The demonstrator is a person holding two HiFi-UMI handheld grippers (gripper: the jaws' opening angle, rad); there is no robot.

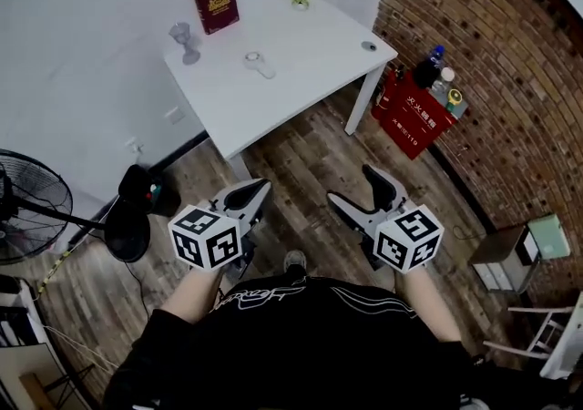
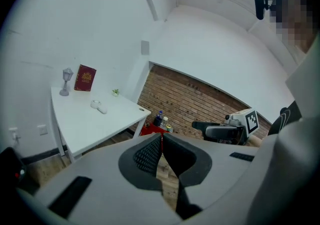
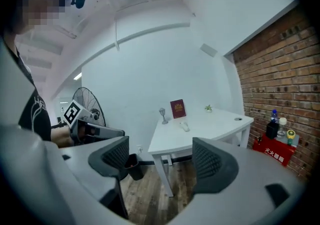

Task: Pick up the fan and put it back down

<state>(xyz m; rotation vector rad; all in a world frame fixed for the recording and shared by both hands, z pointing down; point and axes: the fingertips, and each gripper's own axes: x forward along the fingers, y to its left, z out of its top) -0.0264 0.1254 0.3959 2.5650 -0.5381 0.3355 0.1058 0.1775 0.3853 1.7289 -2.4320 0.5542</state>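
A small white hand fan (image 1: 259, 63) lies on the white table (image 1: 310, 80) at the far side of the room; it also shows in the left gripper view (image 2: 98, 106) and the right gripper view (image 3: 184, 126). Both grippers hang over the wooden floor, well short of the table. My left gripper (image 1: 258, 188) is shut with nothing between its jaws (image 2: 161, 136). My right gripper (image 1: 351, 186) is open and empty (image 3: 160, 154). The two grippers are side by side, apart from each other.
On the table stand a red book (image 1: 216, 5), a grey goblet-like ornament (image 1: 185, 42) and a tiny plant (image 1: 300, 0). A big black floor fan (image 1: 27, 208) and a black bin (image 1: 137, 185) are left. A red box (image 1: 410, 121) with bottles leans by the brick wall.
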